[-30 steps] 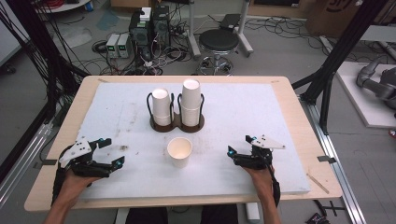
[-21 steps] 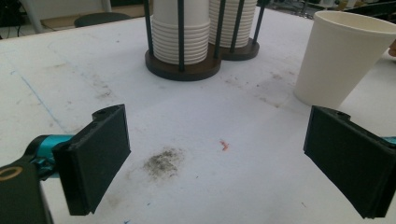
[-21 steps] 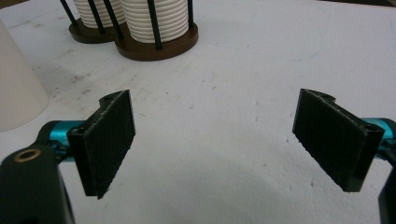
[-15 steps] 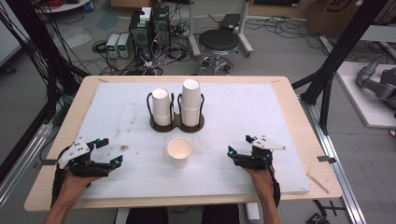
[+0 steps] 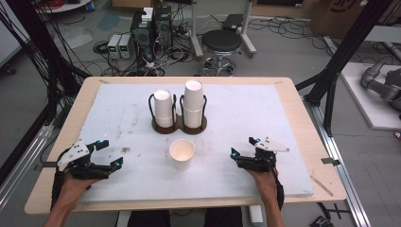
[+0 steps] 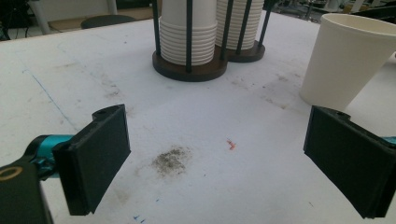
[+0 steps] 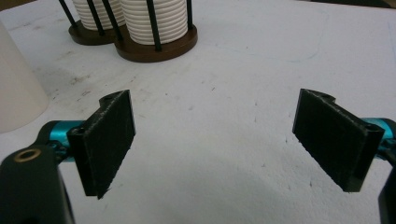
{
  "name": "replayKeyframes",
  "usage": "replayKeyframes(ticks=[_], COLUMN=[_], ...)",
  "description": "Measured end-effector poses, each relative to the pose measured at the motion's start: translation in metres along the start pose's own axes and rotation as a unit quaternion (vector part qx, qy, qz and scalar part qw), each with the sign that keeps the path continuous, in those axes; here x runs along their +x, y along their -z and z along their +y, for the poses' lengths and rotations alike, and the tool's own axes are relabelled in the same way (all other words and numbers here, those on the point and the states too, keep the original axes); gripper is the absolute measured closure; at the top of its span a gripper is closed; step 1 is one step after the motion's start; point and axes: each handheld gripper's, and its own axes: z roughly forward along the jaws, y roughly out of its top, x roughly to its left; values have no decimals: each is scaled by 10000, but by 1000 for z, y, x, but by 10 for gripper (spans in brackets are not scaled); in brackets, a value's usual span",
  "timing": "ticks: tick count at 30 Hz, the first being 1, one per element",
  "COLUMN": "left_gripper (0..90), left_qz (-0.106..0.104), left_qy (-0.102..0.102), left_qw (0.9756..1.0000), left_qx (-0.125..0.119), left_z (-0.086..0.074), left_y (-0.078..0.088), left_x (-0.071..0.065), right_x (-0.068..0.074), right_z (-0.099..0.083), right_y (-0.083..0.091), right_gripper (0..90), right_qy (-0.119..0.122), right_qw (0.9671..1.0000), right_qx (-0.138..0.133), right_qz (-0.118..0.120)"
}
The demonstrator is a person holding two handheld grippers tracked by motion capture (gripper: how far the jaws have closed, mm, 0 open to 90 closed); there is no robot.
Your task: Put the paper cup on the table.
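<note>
Compared with a second ago, the left tool (image 5: 109, 152) has shifted a little: its upper jaw tip sits slightly farther right and its jaws look a touch wider. The right tool (image 5: 240, 146) lies where it was, as do the single paper cup (image 5: 182, 154) and the cup holder (image 5: 179, 126).

Both tools rest low over the white table (image 5: 283, 118), each held by a hand at the near edge. The left tool's jaws stand wide apart, gripping nothing; in the left gripper view the bare, smudged table shows between them, and the paper cup (image 6: 348, 60) stands just beyond the right-hand jaw, not touching it. The right tool's (image 7: 212, 140) jaws are equally spread and empty, with the cup (image 7: 16, 88) off to the left of them.

The cup stands upright, mouth up, between the two tools and just in front of the holder, which carries two stacks of cups (image 5: 194, 101).
</note>
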Motion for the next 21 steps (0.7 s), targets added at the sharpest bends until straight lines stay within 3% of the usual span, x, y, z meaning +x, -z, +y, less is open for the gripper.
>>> replayKeyframes(ticks=[21], left_gripper=[70], left_qz=[78], left_qy=[1], left_qw=[9999], left_qx=[69], left_z=[-2], left_y=[1], left_x=[2], right_x=[-1], right_z=[0], right_y=[1], right_gripper=[136], right_qy=[-39], right_qw=[10000], right_qx=[-65], right_qz=[11])
